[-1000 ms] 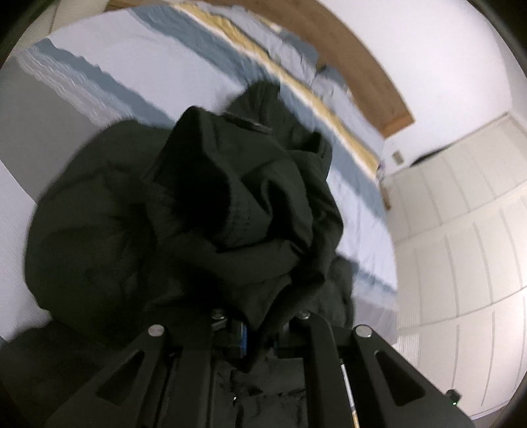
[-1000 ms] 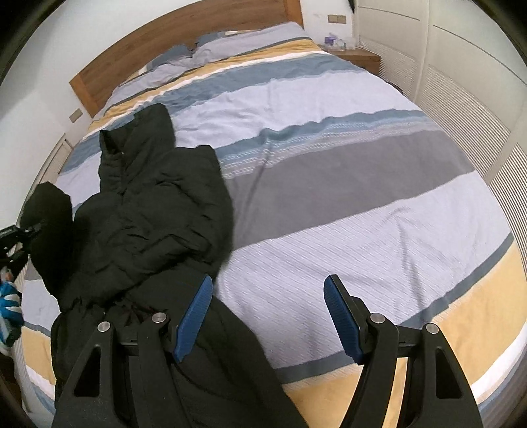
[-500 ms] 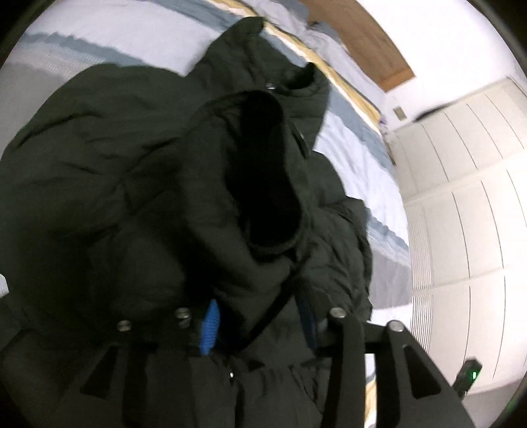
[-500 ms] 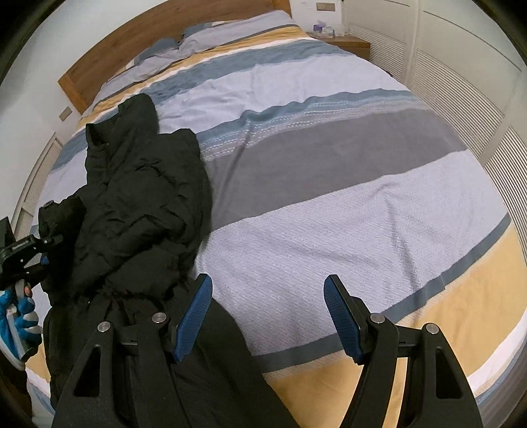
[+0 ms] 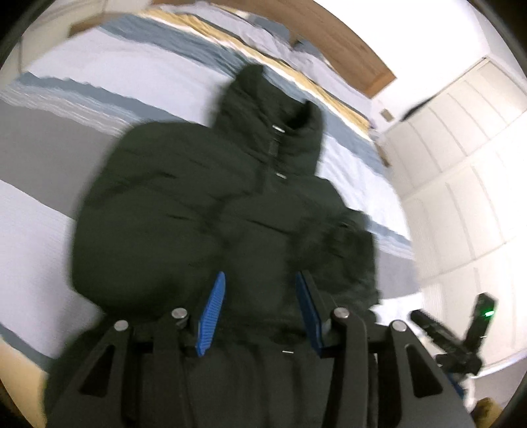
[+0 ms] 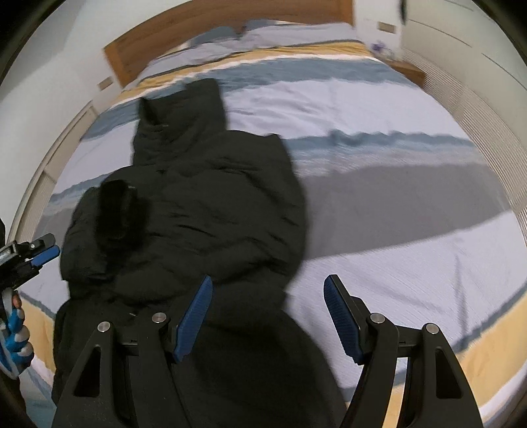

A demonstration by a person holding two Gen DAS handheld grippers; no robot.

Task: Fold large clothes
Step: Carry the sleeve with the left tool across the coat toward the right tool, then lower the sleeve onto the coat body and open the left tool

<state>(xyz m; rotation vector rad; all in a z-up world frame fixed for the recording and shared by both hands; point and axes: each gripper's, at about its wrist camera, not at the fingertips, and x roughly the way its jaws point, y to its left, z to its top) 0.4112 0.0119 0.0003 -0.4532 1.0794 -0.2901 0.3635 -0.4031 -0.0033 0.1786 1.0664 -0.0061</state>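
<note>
A large black puffer jacket (image 5: pixel 204 210) lies on the striped bed, hood toward the headboard; it also shows in the right wrist view (image 6: pixel 214 210). One sleeve (image 6: pixel 113 210) is folded across its chest on the left. My left gripper (image 5: pixel 260 296) is open and empty, just above the jacket's lower body; it shows at the left edge of the right wrist view (image 6: pixel 44 255). My right gripper (image 6: pixel 266 306) is open and empty over the jacket's right hem edge, and appears in the left wrist view (image 5: pixel 461 335).
The bed (image 6: pixel 395 204) has a blue, grey, white and yellow striped cover, with bare cover to the jacket's right. A wooden headboard (image 6: pixel 204 29) and pillows (image 6: pixel 263 31) are at the far end. White wardrobe doors (image 5: pixel 461 158) stand beside the bed. A nightstand (image 6: pixel 406 67) sits by the headboard.
My left gripper opened and let go of the sleeve, which now lies folded on the jacket's chest, then pulled back. My right gripper moved left over the jacket's hem.
</note>
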